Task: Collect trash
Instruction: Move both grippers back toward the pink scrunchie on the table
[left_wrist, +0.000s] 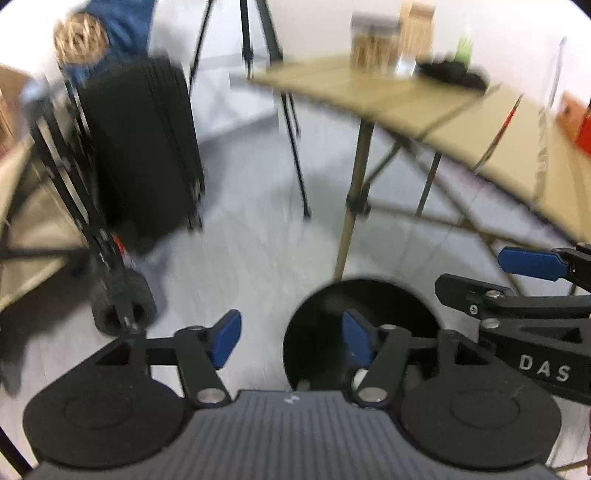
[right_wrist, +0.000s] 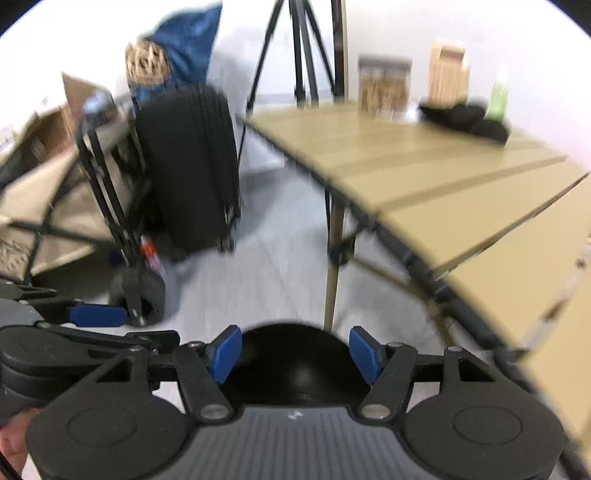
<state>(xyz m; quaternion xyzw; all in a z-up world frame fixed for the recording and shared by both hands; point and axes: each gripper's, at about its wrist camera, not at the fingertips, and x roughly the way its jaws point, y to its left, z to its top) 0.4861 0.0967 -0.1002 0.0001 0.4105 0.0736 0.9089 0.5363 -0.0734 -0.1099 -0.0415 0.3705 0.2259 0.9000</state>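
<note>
Both grippers empty above the black bin beside the folding table

The folding table (right_wrist: 424, 162) stands bare at its near edge; no trash shows, only the round black bin (left_wrist: 360, 328) on the floor by its leg. It looks light and stiff, best gripped at the rim. Left gripper (left_wrist: 291, 341) and right gripper (right_wrist: 295, 354) gape, holding nothing. Only the left view shows the bin's open mouth
</note>
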